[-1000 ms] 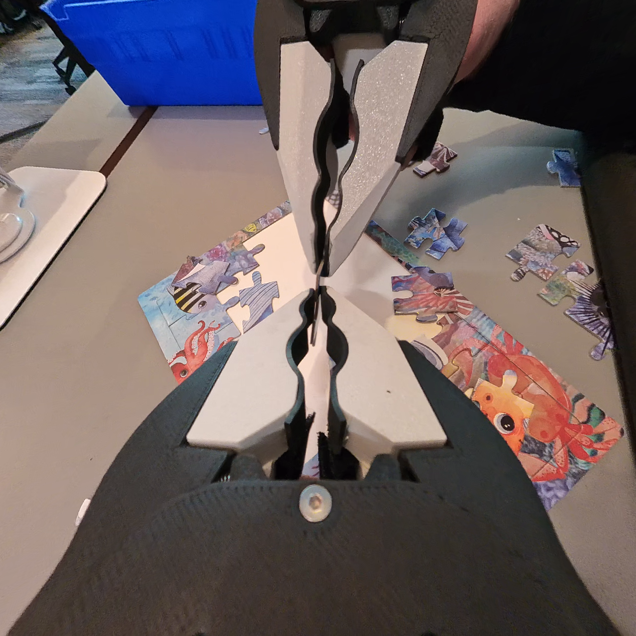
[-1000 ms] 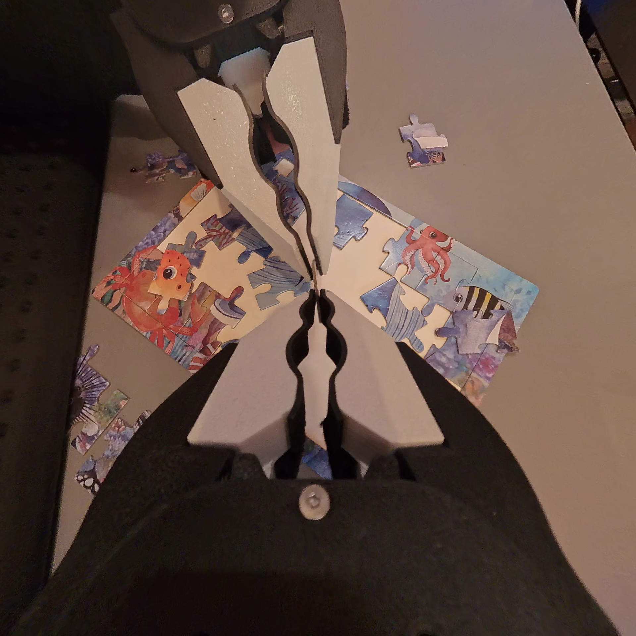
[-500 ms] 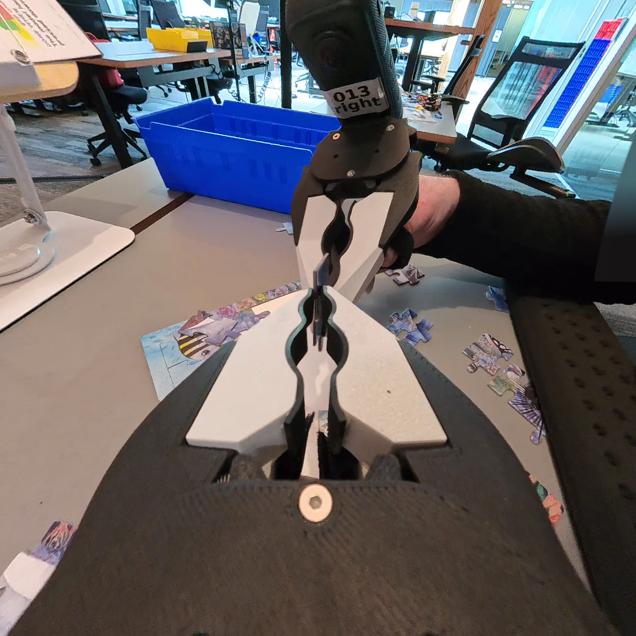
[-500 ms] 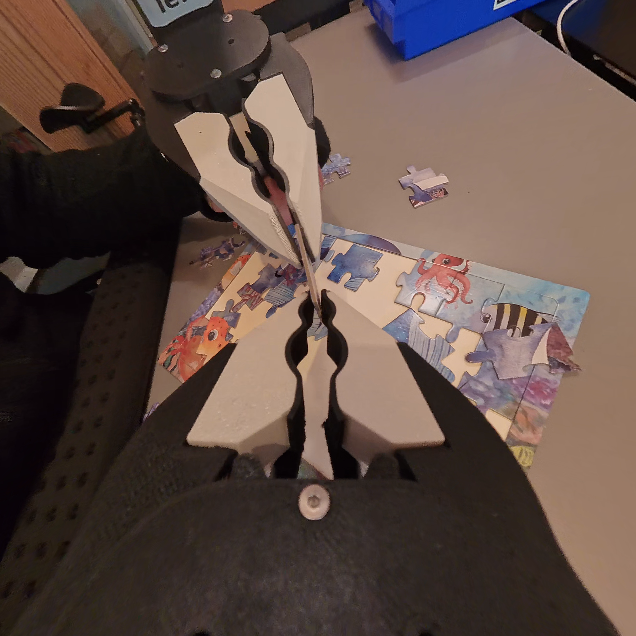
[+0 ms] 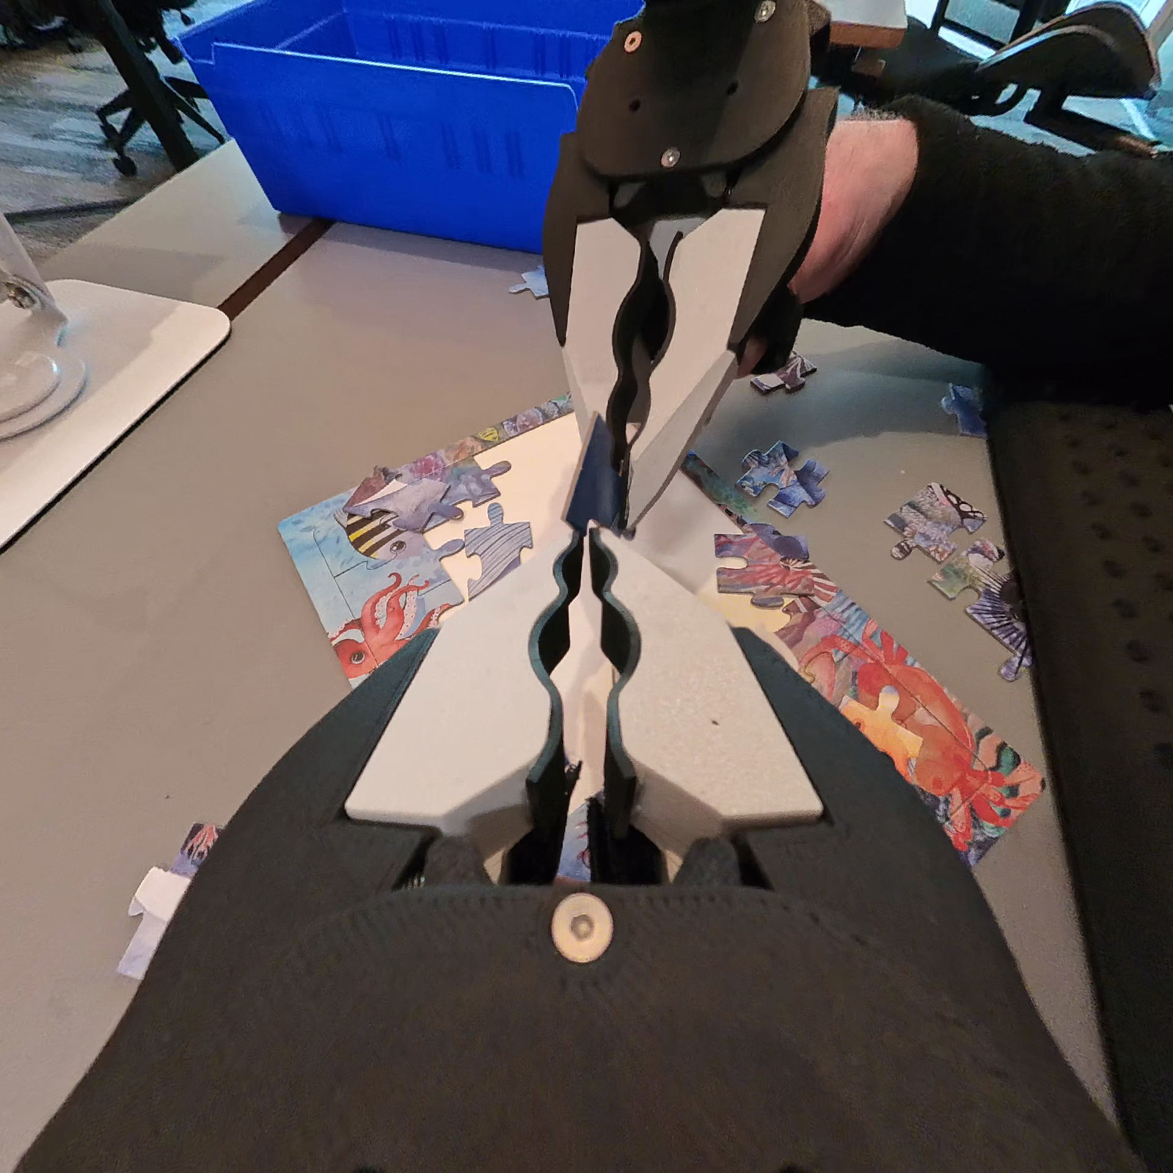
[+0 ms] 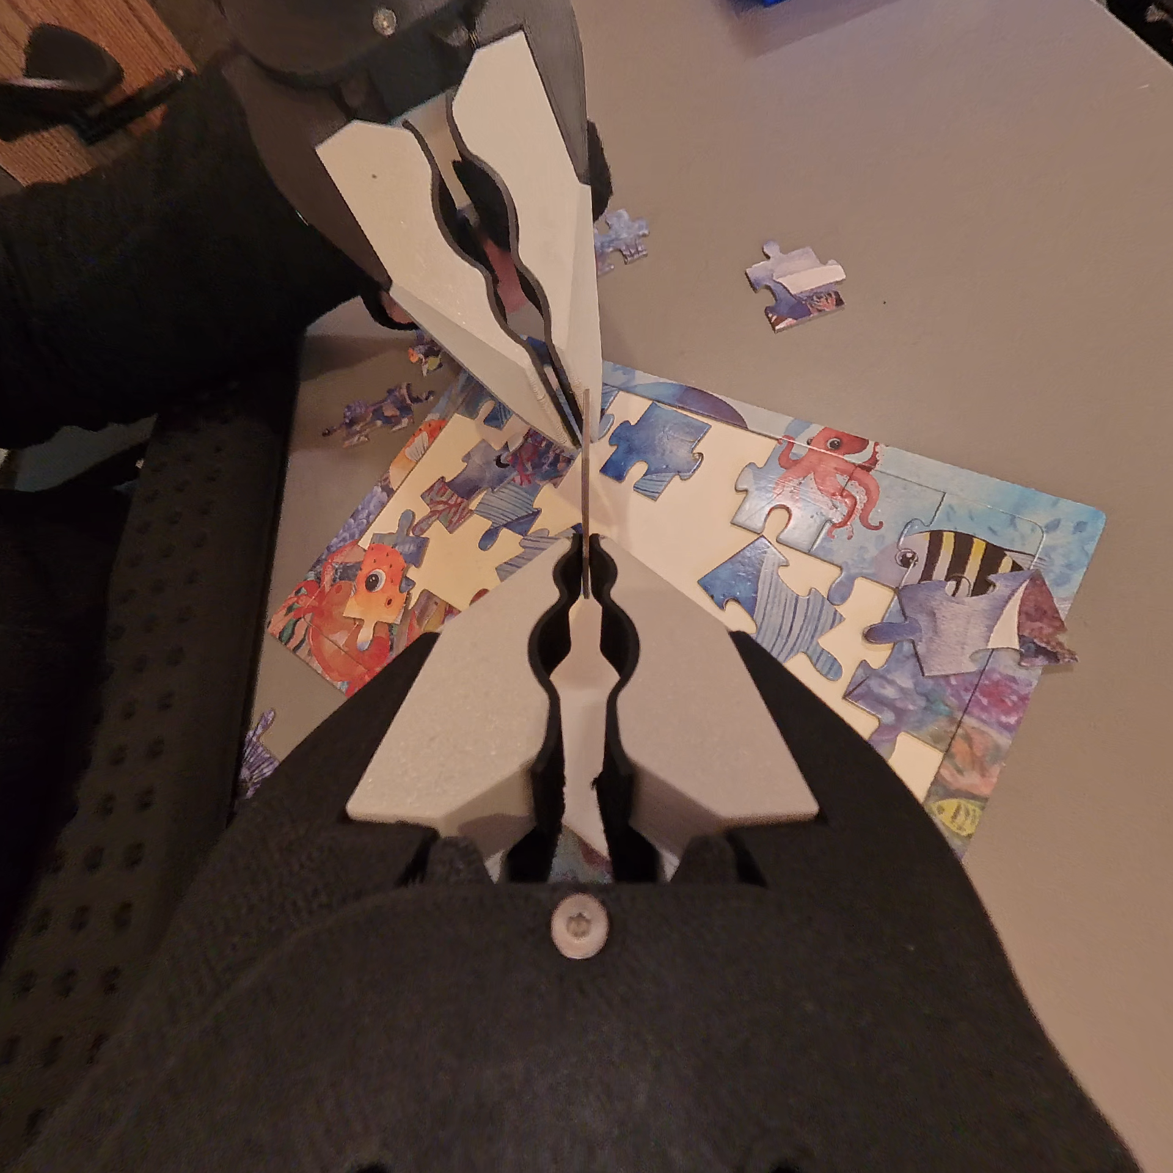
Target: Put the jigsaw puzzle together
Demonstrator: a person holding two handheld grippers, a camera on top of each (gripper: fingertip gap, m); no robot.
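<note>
A single puzzle piece [image 6: 584, 501] stands on edge in the air between the two claws, above the bare middle of the puzzle board [image 6: 1015, 520] on the desk [image 5: 190, 571]. The right claw [image 6: 585, 558] is pinched narrow on its near edge, and the left claw [image 5: 587, 539] is also nearly closed at the piece's other end, though whether it truly grips I cannot tell. The piece's long axis runs straight from one claw tip to the other, so it must likely be tipped flat before it goes down.
</note>
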